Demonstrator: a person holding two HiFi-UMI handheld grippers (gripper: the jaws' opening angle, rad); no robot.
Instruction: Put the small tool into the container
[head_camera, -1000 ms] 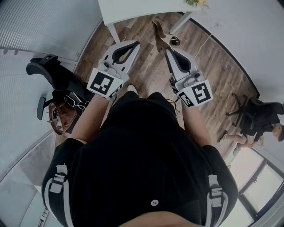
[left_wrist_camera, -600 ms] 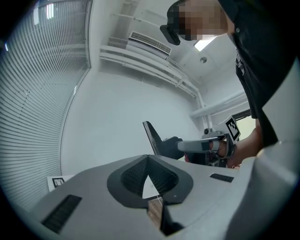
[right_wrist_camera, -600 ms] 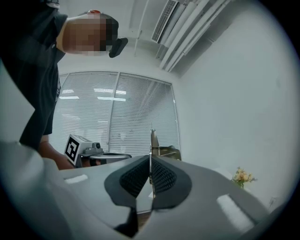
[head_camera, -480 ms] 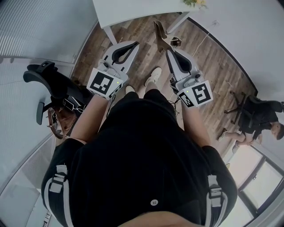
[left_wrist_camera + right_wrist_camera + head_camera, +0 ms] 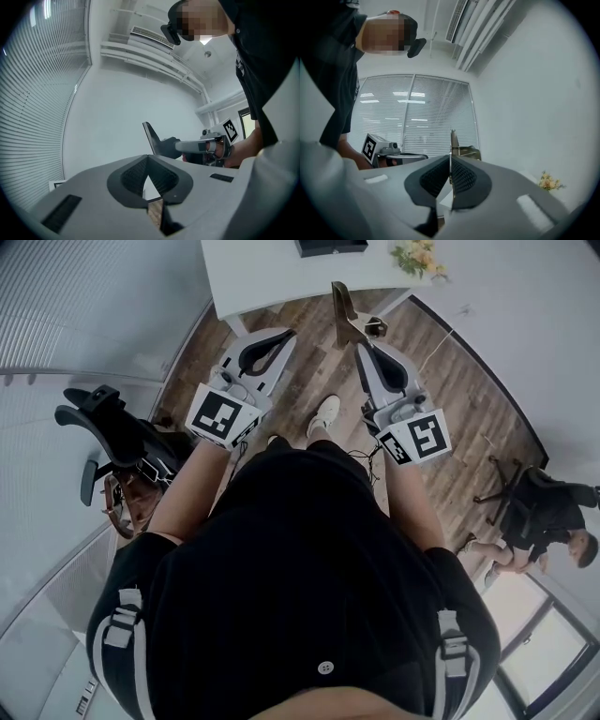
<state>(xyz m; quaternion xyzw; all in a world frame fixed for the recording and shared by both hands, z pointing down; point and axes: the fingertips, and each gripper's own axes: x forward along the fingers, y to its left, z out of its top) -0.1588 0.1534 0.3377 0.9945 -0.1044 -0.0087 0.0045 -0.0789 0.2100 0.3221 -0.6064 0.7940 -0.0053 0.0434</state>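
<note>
My right gripper (image 5: 360, 345) is shut on a small flat-bladed tool (image 5: 341, 315), which sticks out ahead of the jaws over the wooden floor. In the right gripper view the tool's blade (image 5: 452, 140) shows edge-on, pinched between the pads of the right gripper (image 5: 450, 161). In the left gripper view the tool (image 5: 153, 139) juts from the right gripper (image 5: 174, 146). My left gripper (image 5: 284, 334) is shut and holds nothing; the left gripper (image 5: 148, 160) has its pads touching. A black box-like container (image 5: 330, 247) lies on the white table (image 5: 272, 273) ahead.
A bunch of flowers (image 5: 417, 256) lies on the table's right end. A black office chair (image 5: 112, 423) stands to my left beside slatted blinds. A person (image 5: 553, 512) sits on another chair at the right. My shoe (image 5: 325, 413) is on the floor.
I have stepped toward the table: it is nearer, and the black container and flowers have come into view. Both grippers stay as they were, the right one still gripping the tool.
</note>
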